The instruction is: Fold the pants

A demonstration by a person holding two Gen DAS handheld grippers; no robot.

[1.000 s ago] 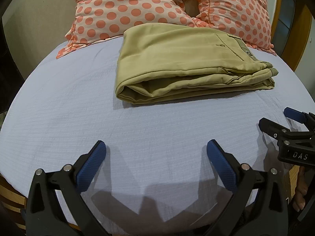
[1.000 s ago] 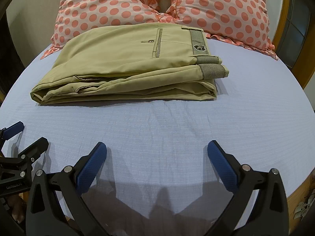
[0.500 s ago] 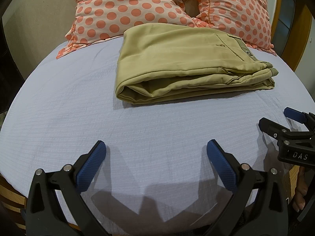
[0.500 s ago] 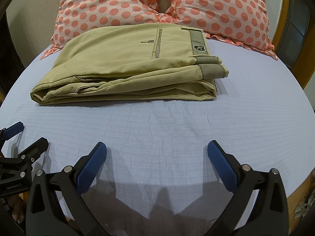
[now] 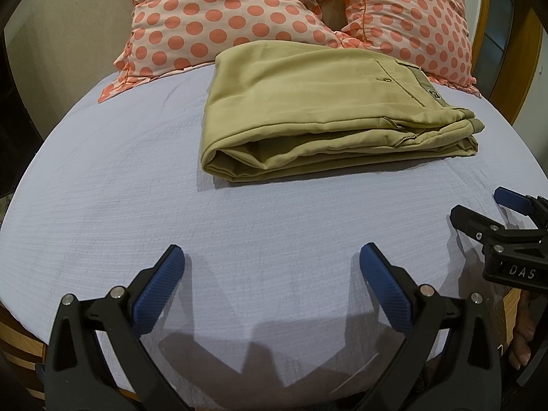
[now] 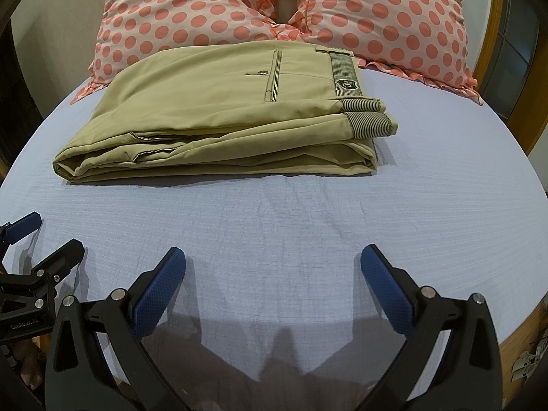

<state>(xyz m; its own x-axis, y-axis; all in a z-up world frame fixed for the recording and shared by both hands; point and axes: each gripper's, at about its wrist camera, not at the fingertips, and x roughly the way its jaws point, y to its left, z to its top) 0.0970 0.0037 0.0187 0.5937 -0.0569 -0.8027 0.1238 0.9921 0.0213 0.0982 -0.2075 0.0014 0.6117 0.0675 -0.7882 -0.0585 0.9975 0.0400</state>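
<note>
Left gripper (image 5: 272, 267): fingers spread wide, holding nothing, low over the near edge of the bed (image 5: 102, 188), well short of the pants.
Right gripper (image 6: 273, 267): fingers likewise wide and empty, beside the left one at the bed's near edge; its tips show at the right rim of the left view.
Pants (image 6: 222, 116): khaki, lying in a flat layered stack toward the head of the bed, waistband to the right, folded edge to the left, touching the pillows (image 6: 274, 10) behind.
Step in hand: folding looks finished; both grippers stand clear of the cloth.
Next move: probably none, beyond a tidy of the slightly offset waistband layers; that would call for a reach forward and a pinch at the right end.
</note>
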